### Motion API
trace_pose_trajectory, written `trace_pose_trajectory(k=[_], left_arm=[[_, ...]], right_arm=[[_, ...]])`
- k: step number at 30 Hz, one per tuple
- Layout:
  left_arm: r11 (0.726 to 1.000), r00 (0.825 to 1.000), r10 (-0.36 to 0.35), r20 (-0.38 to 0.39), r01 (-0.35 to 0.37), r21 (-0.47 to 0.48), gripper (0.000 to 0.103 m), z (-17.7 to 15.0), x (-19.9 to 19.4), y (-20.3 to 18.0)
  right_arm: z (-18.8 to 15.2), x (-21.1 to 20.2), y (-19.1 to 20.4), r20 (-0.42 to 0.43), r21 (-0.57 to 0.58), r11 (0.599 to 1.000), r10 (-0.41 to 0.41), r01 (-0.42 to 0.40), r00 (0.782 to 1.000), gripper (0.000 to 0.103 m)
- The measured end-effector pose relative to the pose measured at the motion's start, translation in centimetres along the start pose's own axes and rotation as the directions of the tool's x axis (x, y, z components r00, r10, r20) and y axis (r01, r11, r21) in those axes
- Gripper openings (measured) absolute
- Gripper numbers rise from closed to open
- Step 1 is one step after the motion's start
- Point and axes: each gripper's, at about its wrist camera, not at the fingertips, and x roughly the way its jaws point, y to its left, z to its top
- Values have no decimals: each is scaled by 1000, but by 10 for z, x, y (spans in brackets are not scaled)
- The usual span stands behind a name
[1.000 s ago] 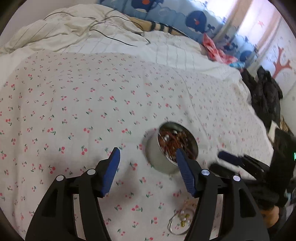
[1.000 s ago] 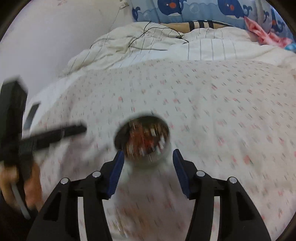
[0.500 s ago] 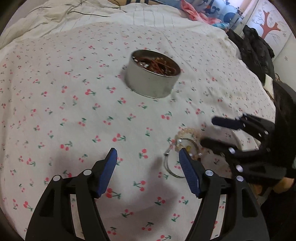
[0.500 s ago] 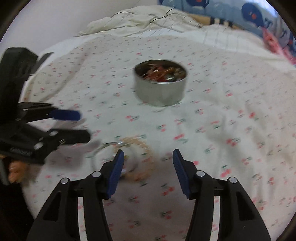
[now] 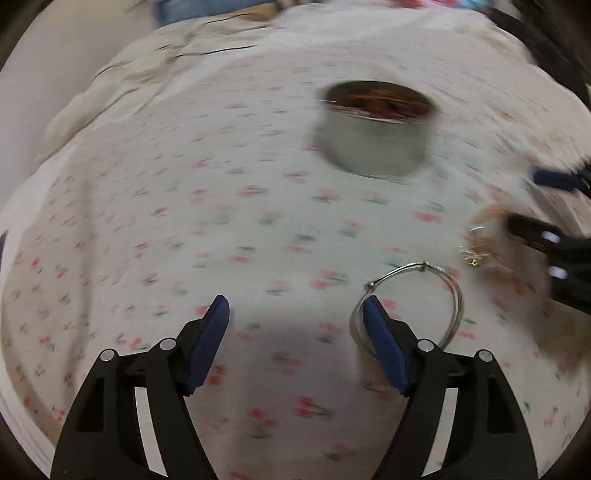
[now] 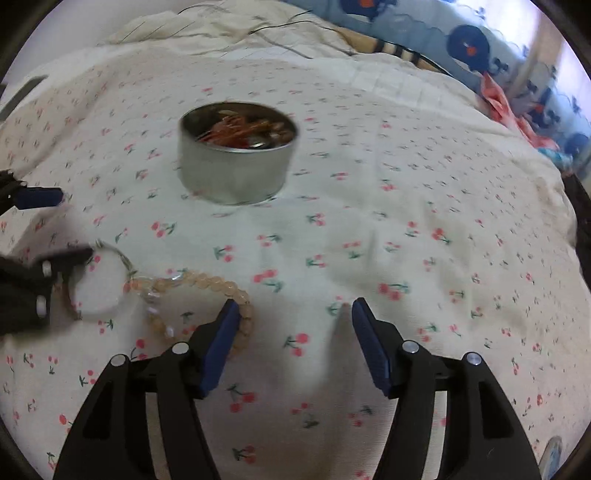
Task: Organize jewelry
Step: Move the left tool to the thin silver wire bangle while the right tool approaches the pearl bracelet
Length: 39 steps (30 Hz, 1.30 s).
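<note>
Left claw: my left claw (image 5: 295, 321) is spread wide and carries nothing; its right finger (image 5: 384, 343) lies over the near rim of the silver bangle (image 5: 456, 295), though I can't tell whether it touches.
Right claw: my right claw (image 6: 291, 325) is just as wide and just as empty; its left finger (image 6: 219, 343) covers the end of the bead bracelet (image 6: 207, 286), contact unclear.
Jewelry: in the right view the peach beads curl from that finger toward the bangle (image 6: 122, 266), and the two pieces meet at a small clear charm; from the left camera the beads (image 5: 487, 221) are only a blur beside the other claw.
Tin: the round metal tin (image 6: 236, 155) stands upright on the bed, well beyond the loose pieces, with a reddish tangle of jewelry inside; it shows on the left camera too (image 5: 376, 129).
Surface: a cherry-print sheet (image 6: 406, 240) covers the bed, with a rumpled cream duvet (image 6: 221, 26) and thin black cables behind it.
Room: whale-print fabric (image 6: 469, 40) runs along the far side, and a pink cloth (image 6: 498, 107) lies by it.
Change: half a second ago I had the tin smaller and farther off on the right camera; now it sits closer, and the bangle has slid right up to my left claw's finger while that view smears with motion.
</note>
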Motion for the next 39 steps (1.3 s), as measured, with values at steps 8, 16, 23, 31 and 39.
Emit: trace_pose_trajectory(k=[8, 16, 23, 31, 39], left_arm=[[993, 992, -119, -41, 120, 22, 72, -4, 7, -12], [977, 977, -212, -24, 211, -27, 58, 0, 14, -7], [977, 977, -213, 1, 213, -2, 48, -3, 10, -18], [978, 978, -208, 16, 207, 8, 48, -2, 11, -18], [980, 980, -196, 21, 196, 14, 51, -3, 11, -19]], right_arm=[[-2, 2, 8, -22, -9, 992, 127, -127, 992, 61], [0, 3, 11, -17, 20, 980, 199, -199, 980, 62], [2, 4, 5, -11, 80, 953, 295, -293, 955, 65], [-2, 1, 37, -51, -69, 957, 279, -282, 959, 76], [-4, 4, 35, -47, -47, 966, 252, -254, 967, 51]])
